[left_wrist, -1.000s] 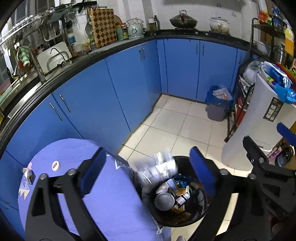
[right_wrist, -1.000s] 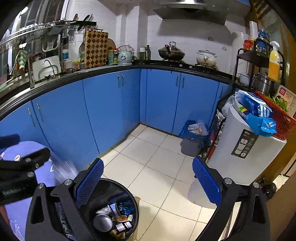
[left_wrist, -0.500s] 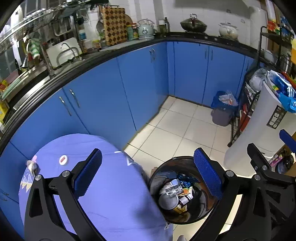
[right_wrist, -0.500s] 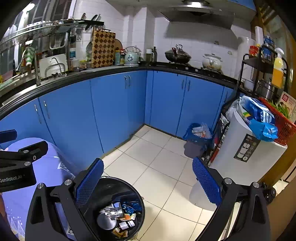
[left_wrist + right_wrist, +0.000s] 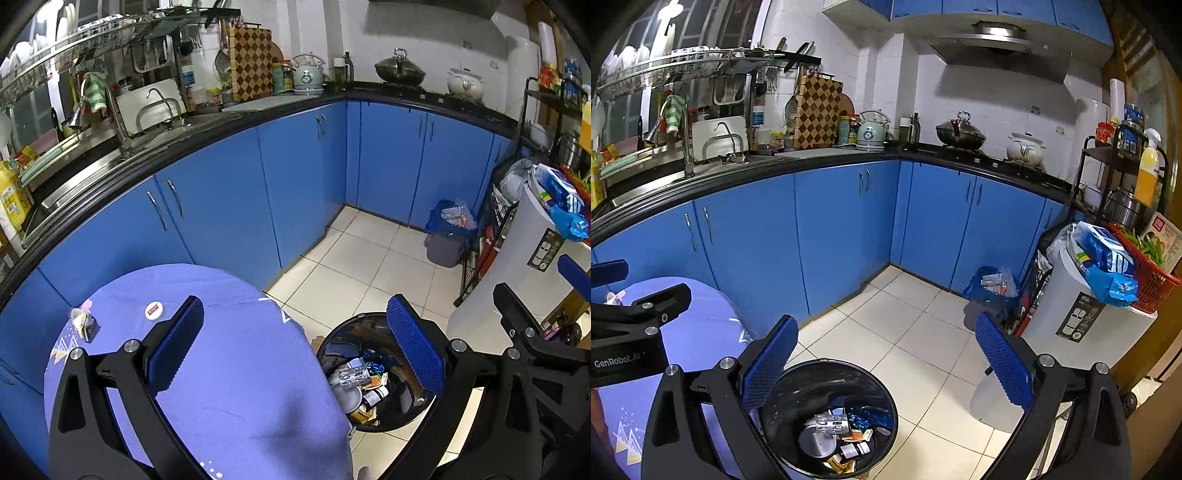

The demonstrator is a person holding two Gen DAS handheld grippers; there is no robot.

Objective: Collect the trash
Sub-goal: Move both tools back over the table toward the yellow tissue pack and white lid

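Observation:
A black round bin (image 5: 334, 339) (image 5: 798, 391) stands on the floor beside the table, holding wrappers, a clear crumpled bottle (image 5: 831, 422) and a lid. My left gripper (image 5: 295, 350) is open and empty, above the table edge and the bin. Open and empty too, my right gripper (image 5: 886, 362) hangs over the bin. On the table's far left lie a crumpled wrapper (image 5: 83, 323) and a small white round cap (image 5: 154, 310). The right gripper's body shows at the right of the left wrist view, and the left one's at the left of the right wrist view.
The round table carries a purple cloth (image 5: 229, 369). Blue cabinets (image 5: 295, 177) curve around the white tiled floor. A small grey bin with a blue bag (image 5: 448, 236) sits in the corner. A white appliance (image 5: 1082, 325) and a metal rack stand at the right.
A clear plastic piece dropped from my left gripper into the bin one second ago. Both grippers have since risen and drawn back; the left view has swung toward the table.

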